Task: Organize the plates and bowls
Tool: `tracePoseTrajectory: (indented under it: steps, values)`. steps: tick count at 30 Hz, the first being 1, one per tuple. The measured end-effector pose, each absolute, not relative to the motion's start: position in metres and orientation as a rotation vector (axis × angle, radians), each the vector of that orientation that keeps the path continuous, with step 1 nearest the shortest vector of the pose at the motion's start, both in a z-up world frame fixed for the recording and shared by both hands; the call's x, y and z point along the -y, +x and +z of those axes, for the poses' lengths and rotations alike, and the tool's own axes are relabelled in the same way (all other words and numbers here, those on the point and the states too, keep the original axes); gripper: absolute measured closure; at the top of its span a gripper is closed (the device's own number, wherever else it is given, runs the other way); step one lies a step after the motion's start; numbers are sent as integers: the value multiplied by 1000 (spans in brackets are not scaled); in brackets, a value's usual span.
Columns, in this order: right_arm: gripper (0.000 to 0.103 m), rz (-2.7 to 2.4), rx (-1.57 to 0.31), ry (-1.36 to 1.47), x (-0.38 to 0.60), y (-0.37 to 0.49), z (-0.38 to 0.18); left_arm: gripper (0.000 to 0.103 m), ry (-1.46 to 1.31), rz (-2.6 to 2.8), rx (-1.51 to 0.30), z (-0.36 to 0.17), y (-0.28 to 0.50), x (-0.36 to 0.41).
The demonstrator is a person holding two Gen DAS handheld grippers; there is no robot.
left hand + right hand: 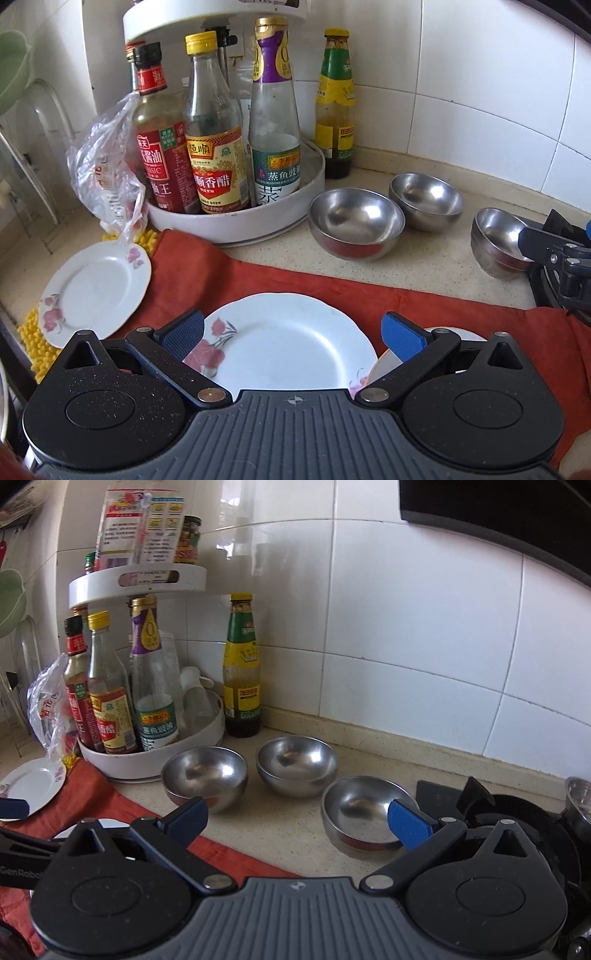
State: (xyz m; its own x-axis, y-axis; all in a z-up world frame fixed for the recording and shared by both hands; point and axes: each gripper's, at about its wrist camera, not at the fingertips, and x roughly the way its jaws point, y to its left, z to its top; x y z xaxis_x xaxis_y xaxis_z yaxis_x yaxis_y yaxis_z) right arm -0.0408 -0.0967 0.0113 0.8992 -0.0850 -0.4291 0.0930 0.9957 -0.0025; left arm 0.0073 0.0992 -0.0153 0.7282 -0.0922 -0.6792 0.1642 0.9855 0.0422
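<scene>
My left gripper [293, 328] stands open just above a white plate with pink flowers [280, 347] on the red cloth [258, 277]. A second flowered plate [92, 291] lies at the left. Another white dish [458, 334] peeks out under the right finger. Three steel bowls sit on the counter: left [203, 775], middle [297, 768], right [362, 812]. My right gripper [295, 819] is open and holds nothing. Its right fingertip [406, 827] hangs over the right bowl's rim, which also shows in the left wrist view [495, 240].
A white turntable rack [236, 221] with several sauce bottles stands at the back, and a lone bottle [334, 107] stands beside it. A plastic bag [107, 166] and a yellow mat [33, 332] are at the left. The gas stove [517, 812] borders the right bowl. The wall is tiled.
</scene>
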Motion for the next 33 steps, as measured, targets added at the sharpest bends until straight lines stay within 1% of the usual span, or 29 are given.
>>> tracePoseTrajectory:
  steps: [5,11,20,33]
  values:
    - [0,-91,-462,6,86,-36,8,0,90,-165,-757,-20,12,-108]
    - [0,-43,-467,-22,83,-37,4,0,63,-148,-795,-23,-1,-108]
    - [0,18,-532,-50,106,-56,-8,0,40,-89,-872,-32,-34,-81]
    - [0,70,-550,-67,123,-93,-15,0,18,-29,-886,-32,-66,-57]
